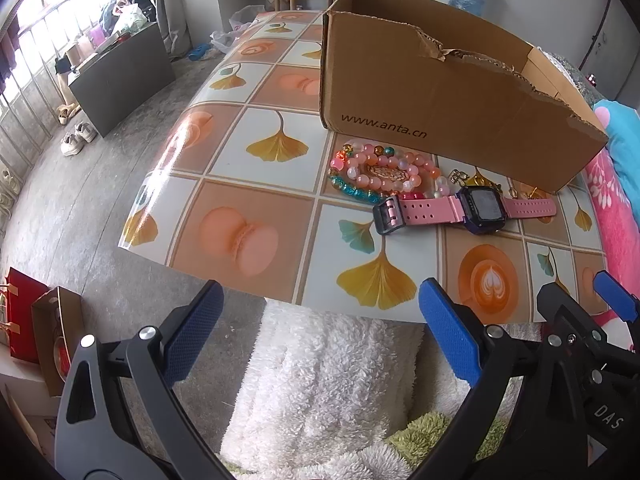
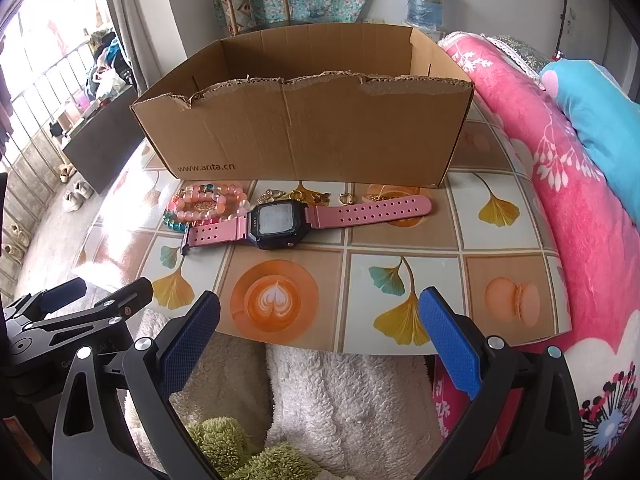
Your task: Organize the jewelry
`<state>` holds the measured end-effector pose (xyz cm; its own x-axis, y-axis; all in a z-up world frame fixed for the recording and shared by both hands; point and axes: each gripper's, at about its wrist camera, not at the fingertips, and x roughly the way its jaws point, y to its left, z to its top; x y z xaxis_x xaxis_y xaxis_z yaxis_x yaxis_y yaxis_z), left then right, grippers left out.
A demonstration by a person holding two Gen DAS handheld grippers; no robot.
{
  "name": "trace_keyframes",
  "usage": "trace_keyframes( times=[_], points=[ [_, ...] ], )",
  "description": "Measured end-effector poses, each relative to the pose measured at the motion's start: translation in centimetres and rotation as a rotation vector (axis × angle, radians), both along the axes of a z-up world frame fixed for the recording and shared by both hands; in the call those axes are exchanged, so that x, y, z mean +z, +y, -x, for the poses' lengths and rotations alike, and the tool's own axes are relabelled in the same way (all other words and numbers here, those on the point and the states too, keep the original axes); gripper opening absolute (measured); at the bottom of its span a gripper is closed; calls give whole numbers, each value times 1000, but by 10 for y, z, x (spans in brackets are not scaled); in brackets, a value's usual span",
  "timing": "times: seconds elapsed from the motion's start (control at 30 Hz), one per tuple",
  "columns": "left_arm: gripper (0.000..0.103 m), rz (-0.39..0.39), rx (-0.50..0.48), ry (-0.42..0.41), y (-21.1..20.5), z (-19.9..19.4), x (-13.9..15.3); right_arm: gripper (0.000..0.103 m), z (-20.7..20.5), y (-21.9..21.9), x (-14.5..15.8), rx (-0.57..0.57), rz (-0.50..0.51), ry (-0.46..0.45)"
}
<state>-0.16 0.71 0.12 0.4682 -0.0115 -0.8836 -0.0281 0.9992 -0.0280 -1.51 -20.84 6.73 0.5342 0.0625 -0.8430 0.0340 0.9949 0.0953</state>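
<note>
A pink-strapped digital watch [image 1: 472, 206] [image 2: 280, 220] lies flat on the patterned table [image 1: 256, 184] [image 2: 400, 272], just in front of an open cardboard box [image 1: 440, 92] [image 2: 312, 128]. Left of it lie pink bead bracelets [image 1: 380, 168] [image 2: 208, 202] with a teal bead strand [image 1: 352, 189]. Small gold pieces [image 1: 460, 177] [image 2: 344, 198] rest against the box's front wall. My left gripper [image 1: 320, 332] hangs open before the table's near edge, empty. My right gripper [image 2: 320, 332] is open and empty too, and shows at the right of the left wrist view [image 1: 576, 300].
A white fluffy cloth [image 1: 328, 380] [image 2: 340, 400] lies below the table's near edge. A pink floral blanket [image 2: 560, 200] and a blue pillow [image 2: 596, 120] border the table's right side. A dark cabinet [image 1: 120, 80] and shoes [image 1: 78, 138] stand on the floor at left.
</note>
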Motion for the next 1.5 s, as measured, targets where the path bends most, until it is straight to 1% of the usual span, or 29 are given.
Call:
trace_keyframes(
  times=[1.5],
  points=[
    [95, 6, 4, -3, 5, 1, 0, 97, 1, 2, -1, 8, -9, -1]
  ],
)
